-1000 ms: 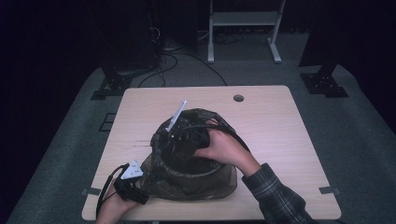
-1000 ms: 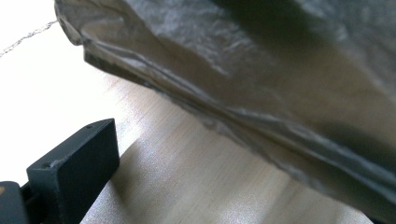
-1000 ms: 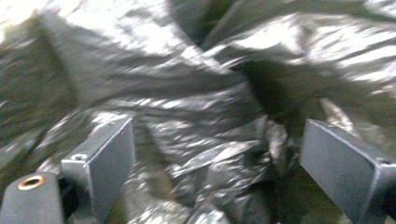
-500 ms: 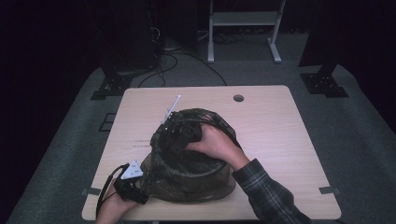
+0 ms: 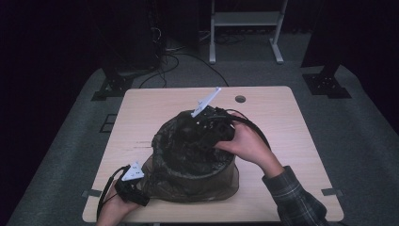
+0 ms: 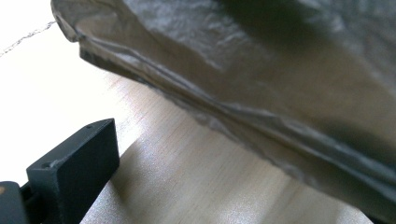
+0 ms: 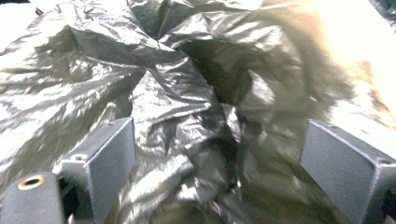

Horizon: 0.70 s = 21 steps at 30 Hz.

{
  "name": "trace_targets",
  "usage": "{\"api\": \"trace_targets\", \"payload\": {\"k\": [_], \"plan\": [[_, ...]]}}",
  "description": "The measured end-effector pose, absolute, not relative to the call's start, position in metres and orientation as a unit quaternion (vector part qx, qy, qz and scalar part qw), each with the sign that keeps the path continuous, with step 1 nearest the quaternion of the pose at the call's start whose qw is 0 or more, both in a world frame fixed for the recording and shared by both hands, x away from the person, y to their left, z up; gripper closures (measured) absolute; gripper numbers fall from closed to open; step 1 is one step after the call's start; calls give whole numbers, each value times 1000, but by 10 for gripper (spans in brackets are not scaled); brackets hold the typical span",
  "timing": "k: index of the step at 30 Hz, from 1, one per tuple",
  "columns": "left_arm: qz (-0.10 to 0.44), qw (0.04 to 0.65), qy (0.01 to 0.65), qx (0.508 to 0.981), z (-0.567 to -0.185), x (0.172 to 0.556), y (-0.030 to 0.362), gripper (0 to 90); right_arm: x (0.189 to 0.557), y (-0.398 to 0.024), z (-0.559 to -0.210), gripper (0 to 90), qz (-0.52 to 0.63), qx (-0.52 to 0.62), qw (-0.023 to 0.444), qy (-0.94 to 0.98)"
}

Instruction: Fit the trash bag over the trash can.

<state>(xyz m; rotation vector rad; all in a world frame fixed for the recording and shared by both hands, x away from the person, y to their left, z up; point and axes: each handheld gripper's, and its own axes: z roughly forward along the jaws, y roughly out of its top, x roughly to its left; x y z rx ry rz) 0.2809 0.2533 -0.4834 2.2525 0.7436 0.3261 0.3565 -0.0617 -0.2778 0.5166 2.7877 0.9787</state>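
Observation:
A round bin lined with a dark, crinkled plastic bag (image 5: 193, 165) stands at the middle front of the light wooden table (image 5: 155, 108). My right gripper (image 5: 209, 129) reaches into the bag's mouth from the right, its grey plate sticking up. In the right gripper view it (image 7: 224, 154) is open, with crumpled bag film (image 7: 177, 93) between the jaws and beyond them. My left gripper (image 5: 141, 194) lies low at the bin's front left base. One of its fingers (image 6: 79, 168) rests by the tabletop under the bag's hanging fold (image 6: 261, 93); the other finger is hidden.
A round cable hole (image 5: 240, 99) sits in the table near its far edge. Behind the table stand a white metal frame (image 5: 244, 19) and dark stand bases (image 5: 327, 82), with cables on the grey floor. Bare tabletop lies on both sides of the bin.
My right hand has carried its gripper to the right across the bag's mouth, and the grey plate now points up and right. The left gripper has stayed put.

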Motion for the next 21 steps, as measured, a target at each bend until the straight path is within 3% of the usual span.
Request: {"api": "trace_targets", "payload": {"k": [21], "plan": [[127, 365, 289, 876, -483, 281, 253, 0, 334, -166, -268, 93, 411, 224, 103, 878]]}}
